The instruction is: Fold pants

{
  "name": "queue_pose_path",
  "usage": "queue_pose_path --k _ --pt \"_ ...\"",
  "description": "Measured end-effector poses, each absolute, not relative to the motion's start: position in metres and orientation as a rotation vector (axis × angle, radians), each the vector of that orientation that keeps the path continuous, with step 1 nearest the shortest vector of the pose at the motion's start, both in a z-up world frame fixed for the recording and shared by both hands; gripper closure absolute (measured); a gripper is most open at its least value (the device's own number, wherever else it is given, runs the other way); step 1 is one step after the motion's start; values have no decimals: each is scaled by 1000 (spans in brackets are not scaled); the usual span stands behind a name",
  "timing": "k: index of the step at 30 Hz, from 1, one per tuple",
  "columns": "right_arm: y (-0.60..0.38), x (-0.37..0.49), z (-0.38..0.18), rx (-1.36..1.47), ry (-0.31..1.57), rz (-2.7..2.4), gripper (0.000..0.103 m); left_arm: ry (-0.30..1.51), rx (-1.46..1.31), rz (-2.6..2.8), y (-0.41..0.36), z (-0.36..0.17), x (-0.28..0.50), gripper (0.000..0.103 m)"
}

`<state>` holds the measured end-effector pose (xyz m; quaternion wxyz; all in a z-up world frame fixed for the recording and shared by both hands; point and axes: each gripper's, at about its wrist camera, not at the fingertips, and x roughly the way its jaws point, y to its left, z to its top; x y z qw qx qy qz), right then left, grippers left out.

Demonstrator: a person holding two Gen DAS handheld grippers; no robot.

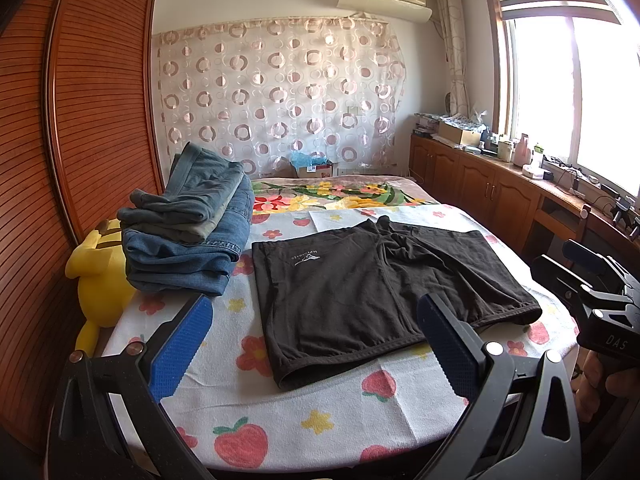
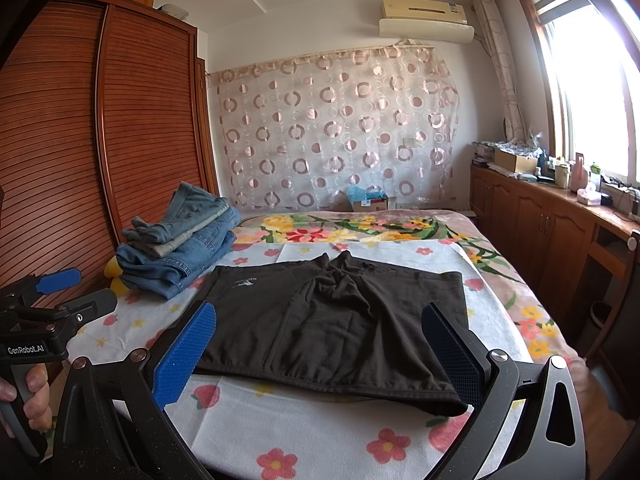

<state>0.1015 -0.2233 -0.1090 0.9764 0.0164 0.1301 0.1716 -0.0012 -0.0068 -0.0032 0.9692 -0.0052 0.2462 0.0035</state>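
Both grippers, left [image 1: 316, 344] and right [image 2: 320, 348], gape empty above flat black shorts [image 1: 372, 292]

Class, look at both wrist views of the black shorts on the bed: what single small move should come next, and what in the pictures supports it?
Probably lower the left gripper and right gripper to the near edge of the black shorts. Both sets of jaws stand open and empty above the bed, and the shorts lie spread flat, not yet folded, beside the stack of folded jeans.
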Motion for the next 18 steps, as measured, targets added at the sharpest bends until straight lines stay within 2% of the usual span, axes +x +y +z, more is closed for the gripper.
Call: queue_pose_path --k 18 --pt "-226 105 -112 35 268 345 0 496 -8 0 -8 -2 2 1"
